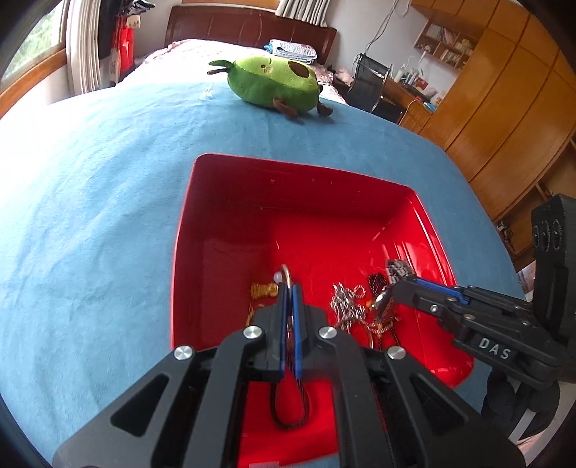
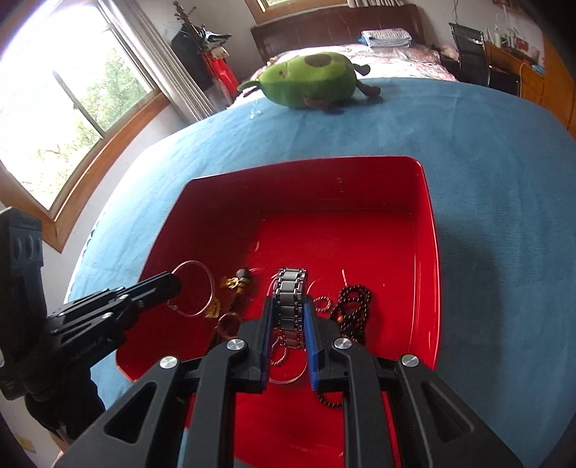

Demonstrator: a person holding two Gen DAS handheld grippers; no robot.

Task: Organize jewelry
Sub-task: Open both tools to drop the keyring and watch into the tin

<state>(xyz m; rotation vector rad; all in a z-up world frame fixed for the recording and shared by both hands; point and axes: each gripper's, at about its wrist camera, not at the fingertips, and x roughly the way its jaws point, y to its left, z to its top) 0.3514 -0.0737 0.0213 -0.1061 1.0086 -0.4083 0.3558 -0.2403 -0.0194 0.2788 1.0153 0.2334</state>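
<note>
A red tray (image 2: 428,252) lies on a blue blanket (image 2: 486,180) that covers the bed, and the jewelry is inside it, at the side nearer to the person. On the tray floor I see a gold chain (image 1: 264,289), a silver chain (image 1: 343,306), a string of dark red beads (image 2: 354,306) and a small ring (image 2: 228,324), all close together and partly tangled.

Both grippers are over this heap. The left gripper (image 1: 289,288) has its jaws pressed together on a thin bangle (image 2: 192,288); the hoop stands out in front of the fingertips, above the gold chain. A dark cord loop (image 1: 288,406) hangs under the same jaws. The right gripper (image 2: 289,302) clamps a metal link bracelet (image 2: 289,288) between its blue pads (image 2: 311,324); the bracelet runs along the gap and its end sticks out beyond the tips.

Farther on the blanket a green avocado plush toy (image 1: 273,82) lies on its side, well apart from the tray. Behind it is the dark wooden headboard (image 1: 252,25), with folded towels (image 1: 293,48) near it. There is a window (image 2: 64,108) on one side of the room and wooden cabinets (image 1: 504,108) on the other.
</note>
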